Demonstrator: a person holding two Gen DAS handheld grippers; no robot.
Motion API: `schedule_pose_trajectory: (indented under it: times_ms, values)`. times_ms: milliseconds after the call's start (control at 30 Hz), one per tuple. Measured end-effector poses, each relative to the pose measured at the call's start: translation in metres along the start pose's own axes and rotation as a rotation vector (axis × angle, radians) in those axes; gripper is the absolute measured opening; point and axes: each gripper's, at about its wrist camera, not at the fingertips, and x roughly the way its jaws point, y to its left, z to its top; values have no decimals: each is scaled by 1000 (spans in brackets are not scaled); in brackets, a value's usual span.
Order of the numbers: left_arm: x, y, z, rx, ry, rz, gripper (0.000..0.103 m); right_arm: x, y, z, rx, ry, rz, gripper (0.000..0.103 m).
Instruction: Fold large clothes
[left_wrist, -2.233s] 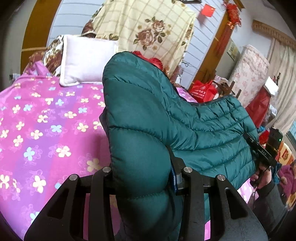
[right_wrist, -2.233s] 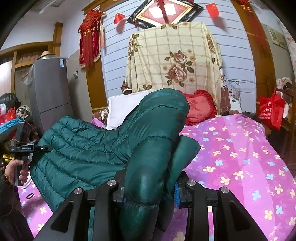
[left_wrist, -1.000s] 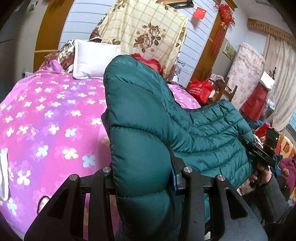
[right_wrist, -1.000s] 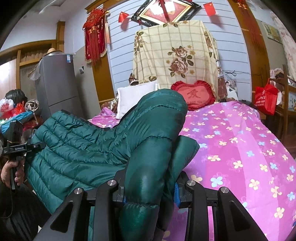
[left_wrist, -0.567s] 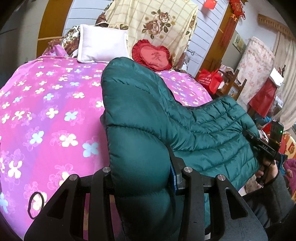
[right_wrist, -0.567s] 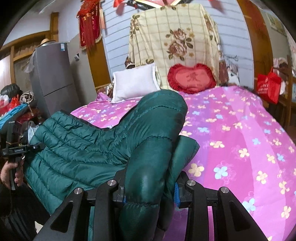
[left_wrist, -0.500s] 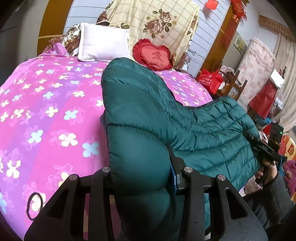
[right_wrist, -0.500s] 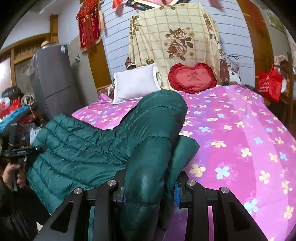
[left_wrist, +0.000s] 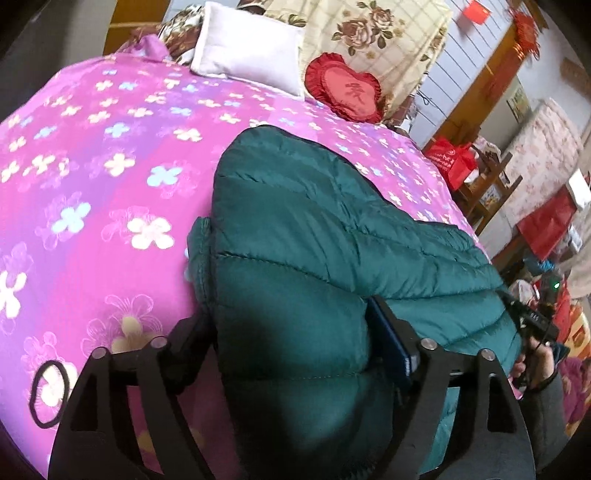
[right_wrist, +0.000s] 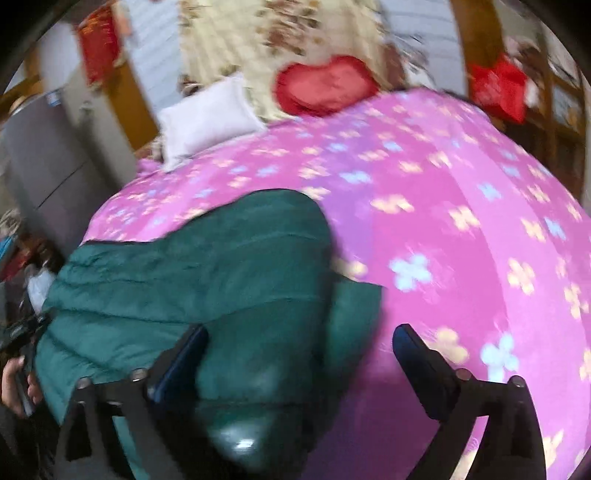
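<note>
A dark green quilted puffer jacket (left_wrist: 332, 240) lies low over the near end of a pink flowered bed (left_wrist: 92, 166). My left gripper (left_wrist: 295, 343) is shut on a thick fold of the jacket. In the blurred right wrist view the jacket (right_wrist: 207, 273) fills the lower left. My right gripper (right_wrist: 299, 350) is open, its fingers spread wide, with the jacket's edge lying between them, nearer the left finger (right_wrist: 181, 354). The right gripper also shows at the far right of the left wrist view (left_wrist: 532, 325), held in a hand.
A white pillow (left_wrist: 251, 51) and a red heart cushion (left_wrist: 347, 92) lie at the head of the bed. A black hair tie (left_wrist: 50, 393) lies on the cover at lower left. Red bags and furniture (left_wrist: 454, 162) stand right of the bed. A grey cabinet (right_wrist: 44, 162) stands left.
Both grippers have dropped toward the bed with the jacket. My right gripper has opened and let go of the jacket fold. The left stays shut on it.
</note>
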Motion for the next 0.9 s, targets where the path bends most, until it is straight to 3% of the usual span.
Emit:
schedule_pose_trajectory:
  times_ms: [133, 267, 367, 467, 533, 600, 733, 867, 900]
  values:
    - [5, 9, -2, -57, 19, -27, 90, -4, -12, 0, 56, -10, 27, 100]
    - [-1, 7, -2, -38, -7, 10, 90, -29, -9, 1, 40, -113, -23, 100]
    - [-17, 8, 1, -19, -82, 93, 90, -55, -8, 2, 42, -233, -66, 100]
    - [-39, 4, 4, -19, -189, 192, 90, -83, 2, 2, 35, -361, -56, 99]
    - [-54, -3, 10, -26, -243, 199, 90, -91, 18, 6, 24, -383, -29, 99]
    - [-62, -17, 17, -9, -268, 185, 90, -90, 42, 9, -19, -371, 13, 99]
    - [-45, -41, 35, 27, -206, 194, 90, -74, 90, 10, -129, -371, 6, 99]
    - [1, -51, 35, 45, -79, 236, 90, -20, 91, 13, -106, -141, 14, 99]
    - [12, -51, 31, 49, -63, 262, 90, -10, 87, 10, -94, -105, -18, 99]
